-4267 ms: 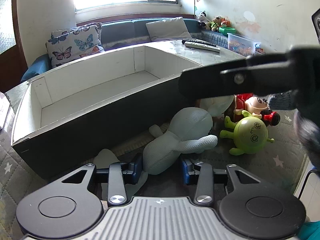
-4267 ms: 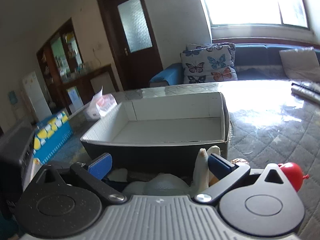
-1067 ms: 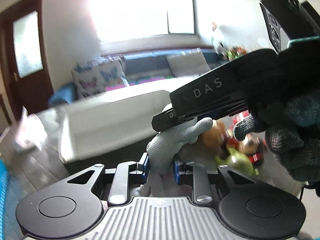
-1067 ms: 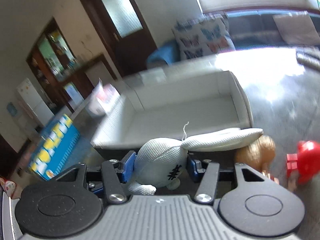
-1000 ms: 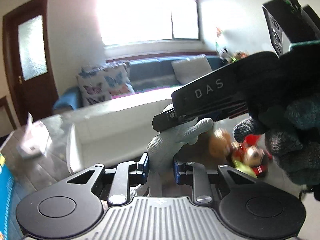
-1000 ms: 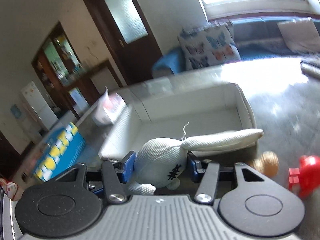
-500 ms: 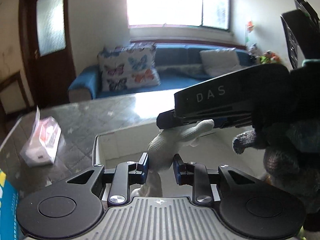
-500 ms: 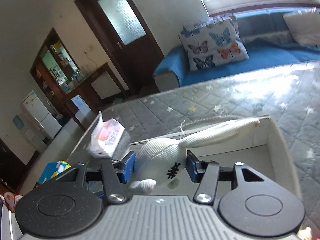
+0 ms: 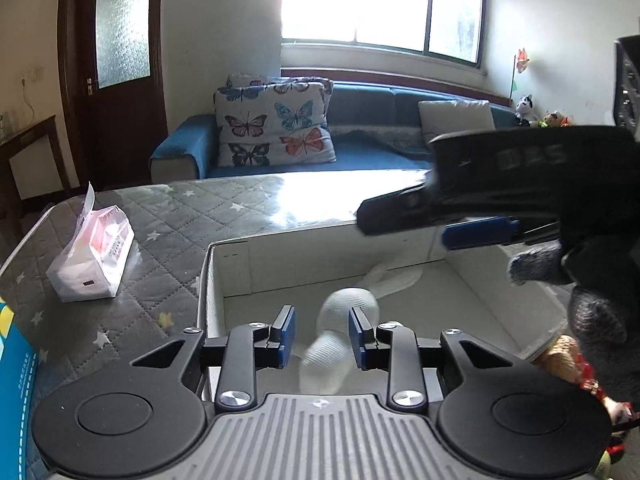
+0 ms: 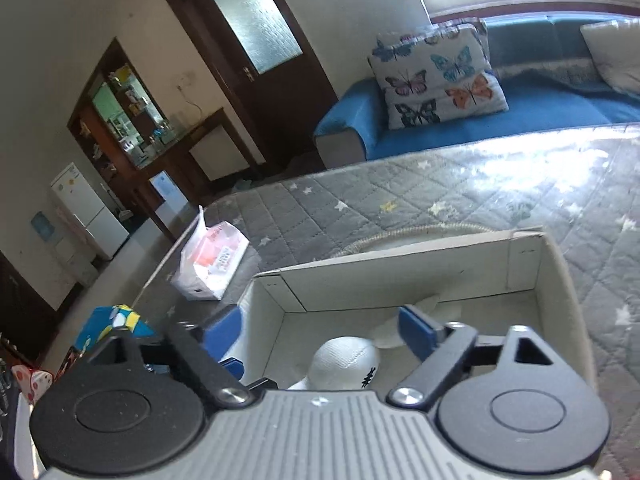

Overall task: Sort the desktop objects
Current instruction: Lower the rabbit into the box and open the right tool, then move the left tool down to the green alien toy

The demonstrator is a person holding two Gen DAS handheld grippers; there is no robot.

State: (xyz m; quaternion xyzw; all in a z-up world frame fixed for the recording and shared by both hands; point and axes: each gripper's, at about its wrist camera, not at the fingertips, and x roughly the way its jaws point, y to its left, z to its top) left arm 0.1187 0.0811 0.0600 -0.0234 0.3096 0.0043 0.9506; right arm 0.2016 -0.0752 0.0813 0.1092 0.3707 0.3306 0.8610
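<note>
Left gripper: the left gripper [image 9: 322,336], black with blue pads, hangs over the near end of the box; its jaws have just been opening and now stand apart, the toy below and between them, the pads not pressing on it.
Right gripper: the right gripper [image 10: 320,330] points down into the box; its jaws have just been opening and are spread wide, nothing clamped. From the left wrist view it crosses the upper right as a dark bar with one blue pad.
Toy: the white knitted plush rabbit with long ears [image 9: 344,320] [image 10: 346,362] is inside the box, blurred, its ears reaching toward the far wall; whether it has settled on the floor of the box I cannot tell.
Box: the shallow white-lined cardboard box with dark outer sides [image 9: 236,264] [image 10: 400,272] sits on the grey quilted, star-patterned table cover [image 9: 168,216].
Left of box: a white and pink pack of tissues [image 9: 94,254] [image 10: 212,264], well apart from it.
Right edge: a gloved hand [image 9: 596,304], with small red and tan toys [image 9: 576,364] just beyond the box's right wall.
</note>
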